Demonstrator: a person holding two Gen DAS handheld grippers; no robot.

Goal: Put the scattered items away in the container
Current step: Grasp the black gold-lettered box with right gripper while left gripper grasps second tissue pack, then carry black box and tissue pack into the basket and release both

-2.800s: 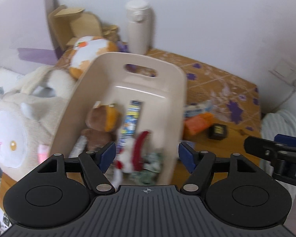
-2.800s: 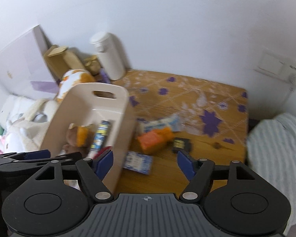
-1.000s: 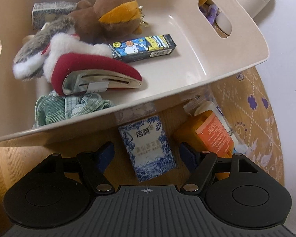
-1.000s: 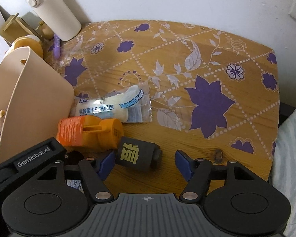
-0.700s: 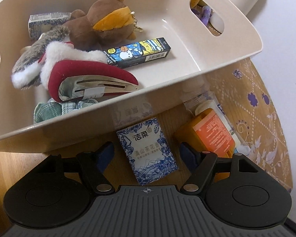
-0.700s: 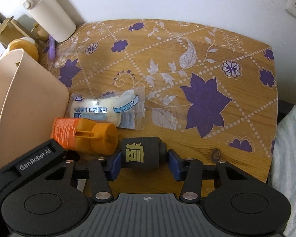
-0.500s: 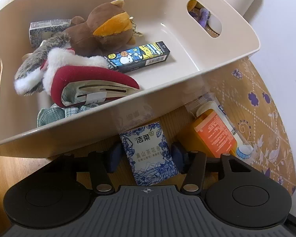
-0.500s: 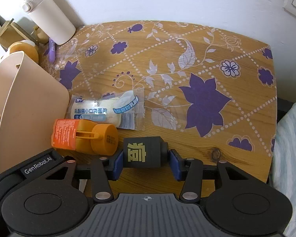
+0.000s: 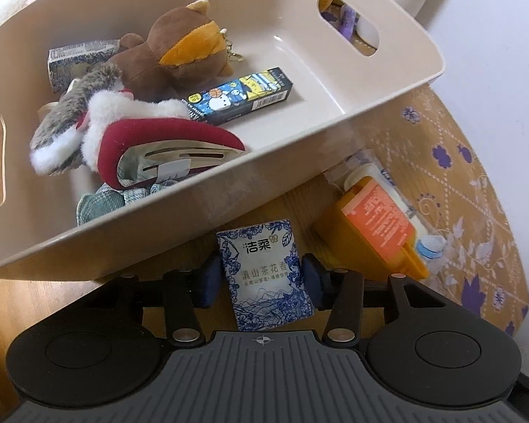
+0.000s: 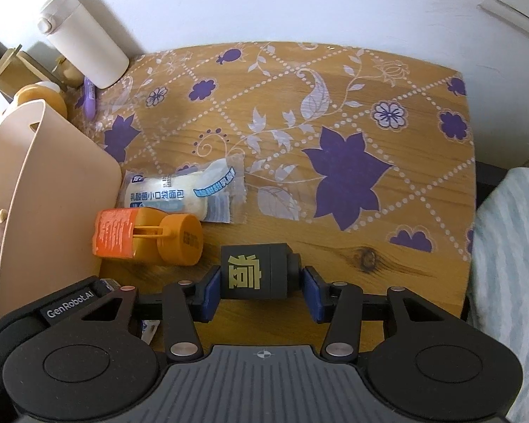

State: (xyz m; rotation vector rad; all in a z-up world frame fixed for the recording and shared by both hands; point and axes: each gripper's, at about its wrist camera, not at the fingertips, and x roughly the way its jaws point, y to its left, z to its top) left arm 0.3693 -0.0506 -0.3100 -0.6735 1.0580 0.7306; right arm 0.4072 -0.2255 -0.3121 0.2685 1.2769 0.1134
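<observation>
My left gripper (image 9: 261, 276) is shut on a blue-and-white tissue pack (image 9: 264, 275) just outside the near wall of the beige bin (image 9: 398, 81). The bin holds a brown plush, a red-and-white plush, a dark printed box (image 9: 239, 95), a green cloth and another tissue pack. My right gripper (image 10: 259, 290) is shut on a black block with a gold character (image 10: 255, 271) over the table. An orange bottle (image 10: 148, 234) and a wrapped bread packet (image 10: 187, 194) lie on the table beside the bin (image 10: 53, 190); both also show in the left wrist view, the bottle (image 9: 374, 225) at right.
A white flask (image 10: 84, 42) stands at the back by the wall, with a purple pen (image 10: 89, 100) and cardboard near it. The flowered table mat (image 10: 335, 134) covers the table top. Striped fabric (image 10: 511, 264) lies past the table's right edge.
Both grippers closed: the left onto the tissue pack, the right onto the black block. Both have since risen slightly.
</observation>
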